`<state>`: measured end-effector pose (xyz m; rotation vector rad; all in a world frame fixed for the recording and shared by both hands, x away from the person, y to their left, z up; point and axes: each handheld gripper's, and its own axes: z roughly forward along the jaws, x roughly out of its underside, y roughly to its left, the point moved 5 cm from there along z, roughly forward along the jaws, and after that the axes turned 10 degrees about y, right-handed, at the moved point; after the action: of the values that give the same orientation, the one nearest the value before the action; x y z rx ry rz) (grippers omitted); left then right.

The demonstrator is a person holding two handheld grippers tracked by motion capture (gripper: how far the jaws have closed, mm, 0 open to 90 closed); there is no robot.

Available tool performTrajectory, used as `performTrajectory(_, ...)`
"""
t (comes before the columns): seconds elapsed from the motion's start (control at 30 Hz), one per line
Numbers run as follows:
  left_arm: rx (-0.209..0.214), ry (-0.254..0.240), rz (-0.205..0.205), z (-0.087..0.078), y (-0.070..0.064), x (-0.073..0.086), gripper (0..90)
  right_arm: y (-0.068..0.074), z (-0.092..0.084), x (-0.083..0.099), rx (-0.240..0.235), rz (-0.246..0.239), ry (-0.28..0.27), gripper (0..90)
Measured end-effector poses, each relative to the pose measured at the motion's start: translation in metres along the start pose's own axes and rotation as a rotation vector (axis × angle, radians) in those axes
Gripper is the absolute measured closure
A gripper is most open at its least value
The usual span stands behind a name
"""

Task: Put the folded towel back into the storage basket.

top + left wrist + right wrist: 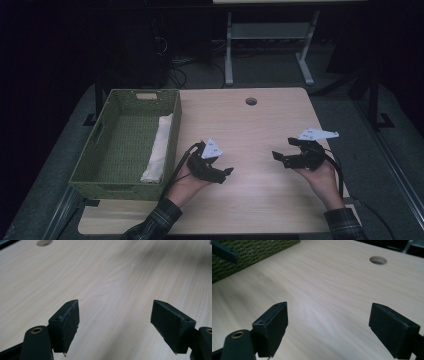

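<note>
The left gripper (220,172) and the right gripper (282,157) hover low over the near half of the tabletop (250,130), facing each other across a bare stretch of wood. Both sets of fingers stand wide apart with nothing between them: the left gripper view looks past its own fingers (68,322) at plain wood grain, and the right gripper view does the same past its fingers (273,323).

The thing nearest the work is a white cloth (159,150), folded into a long strip and lying inside the green woven basket (125,95) along its right wall. The basket sits at the left edge of the tabletop, just left of the left gripper. The cloth looks neatly put away there, so the open, empty fingers probably mean its handling is either over or about to begin; I cannot tell which.

The tabletop is pale wood laminate with a round cable hole (251,101) near its far edge. A corner of the basket (257,251) also shows at the far left of the right gripper view. The room beyond is dark: the white legs of another table (270,45) stand at the far side, with cables on the grey floor beside them.
</note>
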<state>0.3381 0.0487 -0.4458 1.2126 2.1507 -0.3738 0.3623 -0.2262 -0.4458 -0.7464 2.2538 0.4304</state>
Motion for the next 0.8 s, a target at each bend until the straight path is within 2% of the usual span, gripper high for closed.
performTrajectory(0.03,0.000,0.004,-0.001,0.003,-0.002,0.002,22.7,0.000,0.000,0.000,0.000,0.000,0.000,15.2)
performTrajectory(0.07,0.006,0.003,0.000,0.010,-0.006,0.006,22.6,-0.002,-0.002,0.014,0.013,0.011,0.004,15.0)
performTrajectory(0.1,0.006,0.003,0.000,0.010,-0.006,0.006,22.7,-0.002,-0.002,0.014,0.013,0.011,0.004,15.0)
performTrajectory(0.13,0.015,0.016,0.003,0.017,-0.009,0.011,22.4,-0.003,-0.002,0.028,0.031,0.015,0.025,14.0)
performTrajectory(0.2,0.023,0.025,0.003,0.023,-0.011,0.014,22.0,-0.004,-0.002,0.032,0.035,0.021,0.037,13.6)
performTrajectory(0.23,0.020,0.037,0.014,0.027,-0.013,0.017,21.6,-0.005,-0.001,0.040,0.046,0.026,0.054,13.5)
performTrajectory(0.33,0.030,0.054,0.005,0.036,-0.015,0.025,19.0,-0.003,0.004,0.057,0.051,0.047,0.099,10.8)
performTrajectory(0.4,0.043,0.065,0.005,0.040,-0.015,0.029,18.5,-0.002,0.004,0.060,0.051,0.046,0.108,10.3)
performTrajectory(0.43,0.033,0.077,0.011,0.042,-0.014,0.032,17.5,-0.002,0.006,0.066,0.079,0.037,0.135,10.0)
performTrajectory(0.5,0.027,0.080,0.016,0.044,-0.013,0.033,16.9,-0.003,0.007,0.069,0.092,0.028,0.144,9.9)
performTrajectory(0.63,0.060,0.068,-0.038,0.049,-0.010,0.040,15.6,-0.004,0.007,0.078,0.120,0.032,0.153,9.4)
performTrajectory(0.67,0.053,0.070,-0.023,0.050,-0.010,0.041,15.3,-0.005,0.009,0.078,0.129,0.026,0.152,9.4)
performTrajectory(0.8,0.049,0.067,-0.021,0.051,-0.012,0.042,14.7,-0.005,0.016,0.082,0.153,0.017,0.177,8.5)
